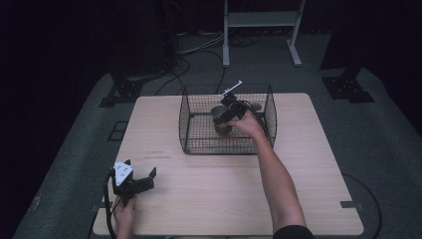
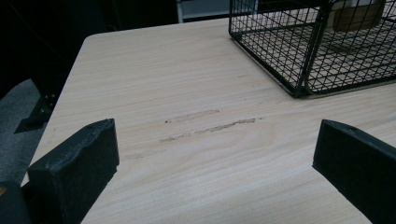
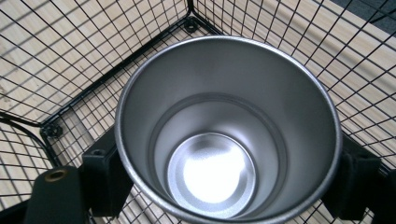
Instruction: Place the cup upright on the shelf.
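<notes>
A stainless steel cup [image 3: 224, 93] with a brown lower part [image 1: 222, 124] stands upright inside a black wire basket [image 1: 185, 119] at the table's far middle. My right gripper [image 3: 229, 179] reaches into the basket from the near right and is shut on the cup, its black pads [image 3: 105, 179] pressing on both sides just below the rim. The high view shows that gripper [image 1: 226, 113] over the cup. My left gripper [image 2: 215, 137] rests at the table's near left corner [image 1: 141, 168], open, with bare wood between its jaws. From there the basket [image 2: 299, 70] lies ahead to the right.
The light wooden table [image 1: 224, 199] has faint scuff marks [image 2: 210, 127] in front of the left gripper. A white metal stand [image 1: 261, 20] and cables [image 1: 194, 50] lie on the dark floor beyond the table's far edge.
</notes>
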`<state>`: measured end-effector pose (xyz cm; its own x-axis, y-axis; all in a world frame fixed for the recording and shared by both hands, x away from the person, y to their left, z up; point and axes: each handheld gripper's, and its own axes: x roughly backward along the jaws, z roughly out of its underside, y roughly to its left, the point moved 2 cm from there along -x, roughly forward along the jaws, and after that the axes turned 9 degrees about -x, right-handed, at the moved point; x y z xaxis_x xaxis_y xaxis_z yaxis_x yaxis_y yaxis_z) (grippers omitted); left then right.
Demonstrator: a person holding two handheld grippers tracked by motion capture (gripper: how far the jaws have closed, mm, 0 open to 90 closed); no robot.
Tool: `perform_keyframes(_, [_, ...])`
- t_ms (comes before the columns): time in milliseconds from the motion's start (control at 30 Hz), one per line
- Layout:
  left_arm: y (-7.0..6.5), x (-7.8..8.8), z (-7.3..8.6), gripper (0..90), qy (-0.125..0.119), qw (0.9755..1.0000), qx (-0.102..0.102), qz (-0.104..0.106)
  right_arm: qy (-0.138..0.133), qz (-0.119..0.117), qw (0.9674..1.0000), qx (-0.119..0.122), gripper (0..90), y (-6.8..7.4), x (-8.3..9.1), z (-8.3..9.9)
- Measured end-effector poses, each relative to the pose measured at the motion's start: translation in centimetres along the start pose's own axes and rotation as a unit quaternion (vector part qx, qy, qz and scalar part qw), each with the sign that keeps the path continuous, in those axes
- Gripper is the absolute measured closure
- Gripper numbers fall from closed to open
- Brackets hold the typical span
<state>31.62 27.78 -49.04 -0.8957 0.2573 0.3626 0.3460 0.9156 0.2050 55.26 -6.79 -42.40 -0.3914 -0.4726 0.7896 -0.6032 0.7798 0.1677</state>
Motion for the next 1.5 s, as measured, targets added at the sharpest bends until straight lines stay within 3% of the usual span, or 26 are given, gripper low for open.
perform_keyframes(300, [0.0, 0.0, 0.0, 0.0, -0.001, 1.0, 0.001, 0.0, 0.01, 0.017, 0.9997, 0.016, 17.8, 0.5, -0.8, 0.1])
perform_keyframes(633, [0.0, 0.0, 0.0, 0.0, -0.001, 1.0, 0.001, 0.0, 0.021, 0.019, 0.9995, 0.014, 17.5, 0.2, -1.2, 0.4])
perform_keyframes(1500, [0.0, 0.0, 0.0, 0.0, -0.001, 1.0, 0.001, -0.001, 0.017, 0.027, 0.9991, 0.028, 12.9, 0.4, -0.6, 0.4])
